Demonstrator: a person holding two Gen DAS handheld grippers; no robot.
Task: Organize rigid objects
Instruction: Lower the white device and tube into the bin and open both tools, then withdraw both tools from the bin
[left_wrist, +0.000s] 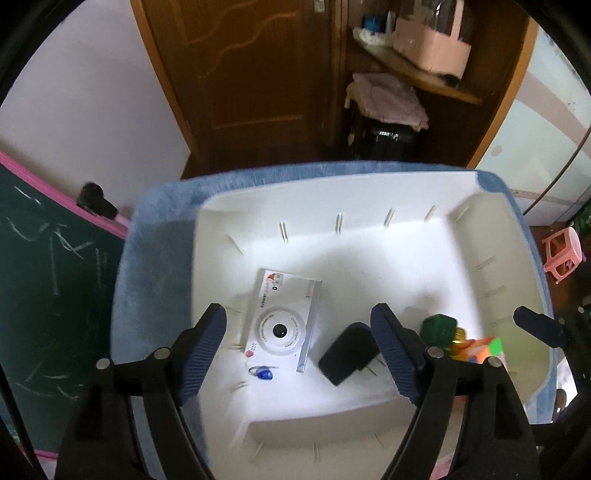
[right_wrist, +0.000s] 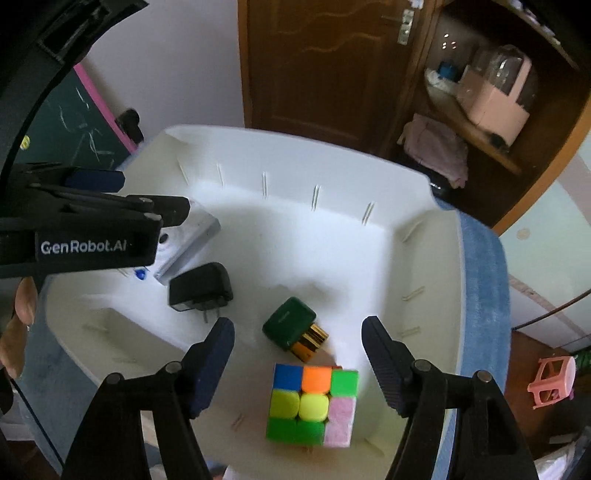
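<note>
1. Brown wooden door (left_wrist: 255, 74) stands shut behind my work area.
2. Open shelf (left_wrist: 417, 74) to its right carries a pink appliance (left_wrist: 428, 48); a folded pinkish cloth (left_wrist: 388, 98) lies below it.
3. Green chalkboard (left_wrist: 48, 266) with pink frame leans at my left, chalk-marked.
4. Small pink stool (right_wrist: 552, 380) lies tipped on the floor at right.
5. Blue fuzzy mat (left_wrist: 155, 229) covers the tabletop.
</note>
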